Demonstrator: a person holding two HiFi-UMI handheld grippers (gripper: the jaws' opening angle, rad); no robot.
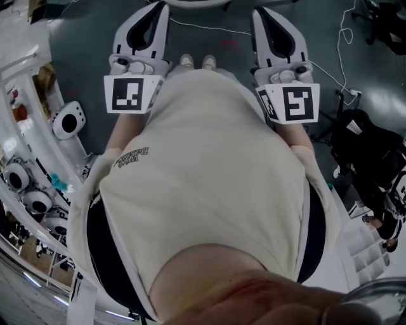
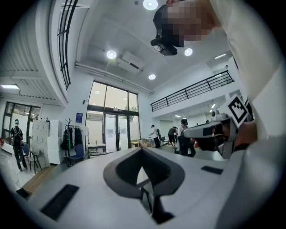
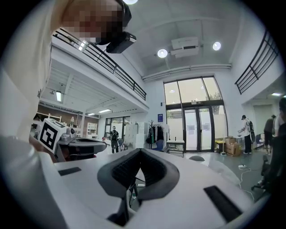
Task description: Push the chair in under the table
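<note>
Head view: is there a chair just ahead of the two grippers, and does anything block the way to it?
No chair shows close ahead in any view, so blockage cannot be judged. The left gripper and right gripper, fingers shut on nothing, point over floor crossed by a thin white cable.

Left gripper (image 2: pixel 142 152) and right gripper (image 3: pixel 139 154) level, side by side (jaws together)

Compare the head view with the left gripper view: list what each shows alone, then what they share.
Head view only: the person's shoes, the dark floor and a white two-eyed device. Left gripper view only: glass doors, a coat rack, ceiling lights, a balcony railing. Both: the left gripper and right gripper, shut and empty, and the cream shirt.
</note>
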